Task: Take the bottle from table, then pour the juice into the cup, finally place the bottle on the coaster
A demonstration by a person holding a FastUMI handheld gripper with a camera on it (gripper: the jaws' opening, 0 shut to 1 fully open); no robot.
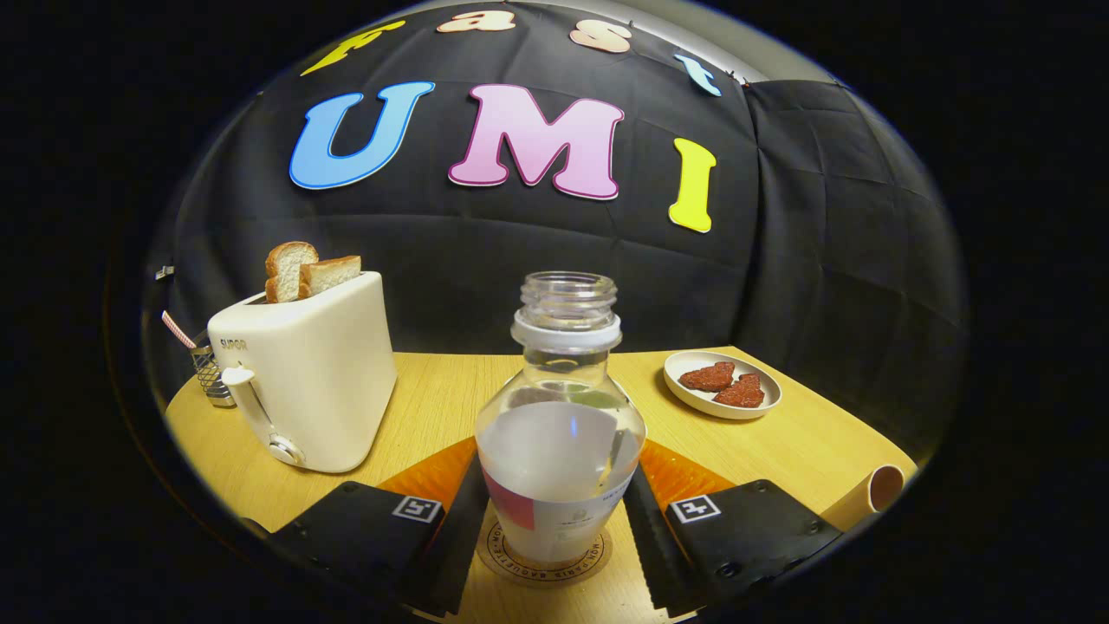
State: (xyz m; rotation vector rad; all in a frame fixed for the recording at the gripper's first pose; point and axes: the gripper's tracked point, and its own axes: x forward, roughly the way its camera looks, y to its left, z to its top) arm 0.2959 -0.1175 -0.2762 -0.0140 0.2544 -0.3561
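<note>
A cream toaster (308,373) stood on the wooden table (806,442), two bread slices (303,270) poking up from its slots. A small metal rack (210,374) sat just behind it. Well apart, a plate (684,394) held two reddish pieces (724,384).

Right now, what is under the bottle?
A round coaster lies under the bottle, which stands between the gripper fingers. Its printed rim shows; the bottle covers its middle. The coaster rests on the wooden table.

Cream toaster (308,373); clear bottle (561,433); white plate (722,386); yellow wooden table (797,442)
</note>
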